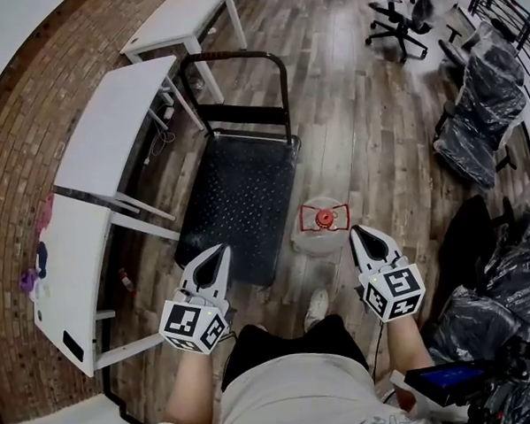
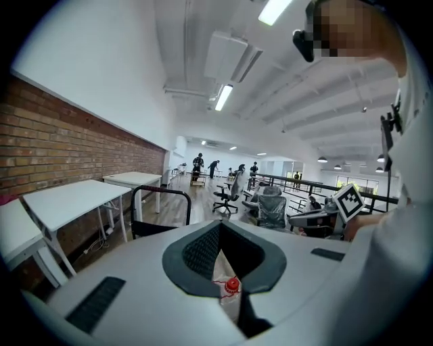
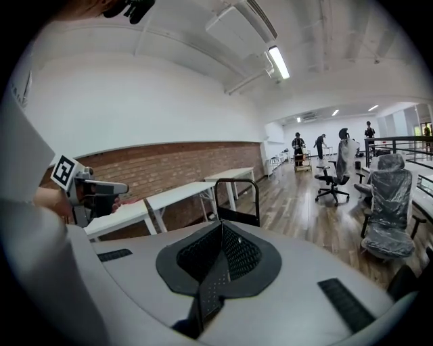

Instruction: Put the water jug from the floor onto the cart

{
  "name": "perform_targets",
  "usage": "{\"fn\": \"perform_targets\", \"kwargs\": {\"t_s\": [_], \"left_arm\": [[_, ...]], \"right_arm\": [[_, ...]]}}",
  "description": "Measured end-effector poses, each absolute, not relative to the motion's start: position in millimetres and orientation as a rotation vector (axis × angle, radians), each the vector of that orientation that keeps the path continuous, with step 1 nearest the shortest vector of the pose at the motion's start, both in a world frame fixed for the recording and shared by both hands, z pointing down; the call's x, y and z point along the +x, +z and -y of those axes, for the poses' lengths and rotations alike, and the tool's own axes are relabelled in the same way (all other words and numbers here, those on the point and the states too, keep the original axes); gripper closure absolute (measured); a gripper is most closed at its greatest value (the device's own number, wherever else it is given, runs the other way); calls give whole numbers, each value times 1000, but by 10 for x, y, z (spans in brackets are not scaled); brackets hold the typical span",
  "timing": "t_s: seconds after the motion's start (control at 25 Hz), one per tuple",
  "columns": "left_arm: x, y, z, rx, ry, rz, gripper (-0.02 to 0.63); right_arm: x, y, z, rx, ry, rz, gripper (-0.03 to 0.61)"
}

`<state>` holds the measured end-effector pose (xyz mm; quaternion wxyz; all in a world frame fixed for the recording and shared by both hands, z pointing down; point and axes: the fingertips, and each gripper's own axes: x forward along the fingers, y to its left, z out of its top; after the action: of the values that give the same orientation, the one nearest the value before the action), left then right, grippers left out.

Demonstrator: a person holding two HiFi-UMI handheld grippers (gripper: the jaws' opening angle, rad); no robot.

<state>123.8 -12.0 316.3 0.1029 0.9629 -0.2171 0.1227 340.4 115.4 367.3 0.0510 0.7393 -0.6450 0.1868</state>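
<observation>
Clear water jug (image 1: 323,223) on floor (image 1: 357,113) beside cart (image 1: 238,199); left tongs (image 1: 221,250) slightly apart, right tongs (image 1: 356,232) closed, both empty.

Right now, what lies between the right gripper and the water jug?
Only bare floor between right gripper and water jug, shown in the head view.

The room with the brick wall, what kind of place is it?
Probably an office or workspace: white desks along a brick wall, and office chairs wrapped in plastic on a wooden floor.

Clear plastic water jug (image 1: 312,237), wood floor (image 1: 366,113)
</observation>
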Motion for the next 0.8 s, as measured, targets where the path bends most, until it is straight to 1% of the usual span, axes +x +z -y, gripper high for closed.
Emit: {"fn": "perform_targets", "kwargs": {"t_s": [0.24,0.44,0.6,0.72,0.8], "left_arm": [[1415,3603,330,2768,423,664,614],[1487,4071,563,2721,478,633,614],[1511,4386,800,2686,492,625,614],[1533,4661,836,2687,544,587,614],[1533,4858,810,2686,582,576,614]], "right_arm": [[3638,4102,-915,2208,653,1922,575],[3860,4487,-713,2264,564,1741,575],[3913,5004,-583,2254,659,1722,571],[3880,5437,-459,2220,746,1754,509],[3889,5709,-402,2198,784,1749,496]]}}
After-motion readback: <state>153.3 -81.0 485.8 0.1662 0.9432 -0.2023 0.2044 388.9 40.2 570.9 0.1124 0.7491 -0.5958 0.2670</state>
